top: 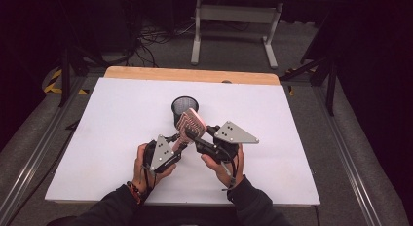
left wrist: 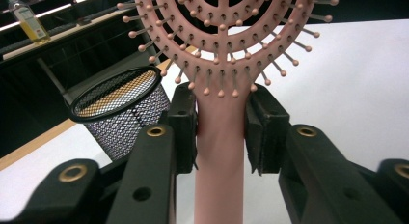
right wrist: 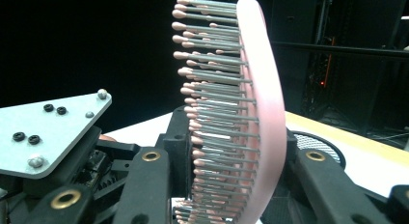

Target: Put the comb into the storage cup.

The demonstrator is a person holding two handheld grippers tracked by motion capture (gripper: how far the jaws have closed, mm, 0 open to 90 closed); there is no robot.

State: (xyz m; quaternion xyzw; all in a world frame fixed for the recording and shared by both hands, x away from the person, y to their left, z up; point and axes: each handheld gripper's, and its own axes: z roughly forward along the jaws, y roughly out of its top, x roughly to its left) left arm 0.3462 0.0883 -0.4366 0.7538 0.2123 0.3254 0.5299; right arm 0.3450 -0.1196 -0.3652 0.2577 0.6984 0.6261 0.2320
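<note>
Left tool (top: 176, 138): jaws clamped, pointing up and to the right.
Right tool (top: 202, 133): jaws clamped, pointing left, facing the left one.
Forearms: both in dark sleeves, converging from below.

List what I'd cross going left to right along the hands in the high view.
Left gripper with its grey three-cornered plate → pink plastic paddle hairbrush with bristles → right gripper with its grey plate. The black wire-mesh cup stands behind the brush, so I leave it out.

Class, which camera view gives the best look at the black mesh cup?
The left gripper view: the mesh cup shows rim, wall and weave. In the high view it is small, partly behind the pink hairbrush. The right gripper view catches a sliver of rim.
</note>
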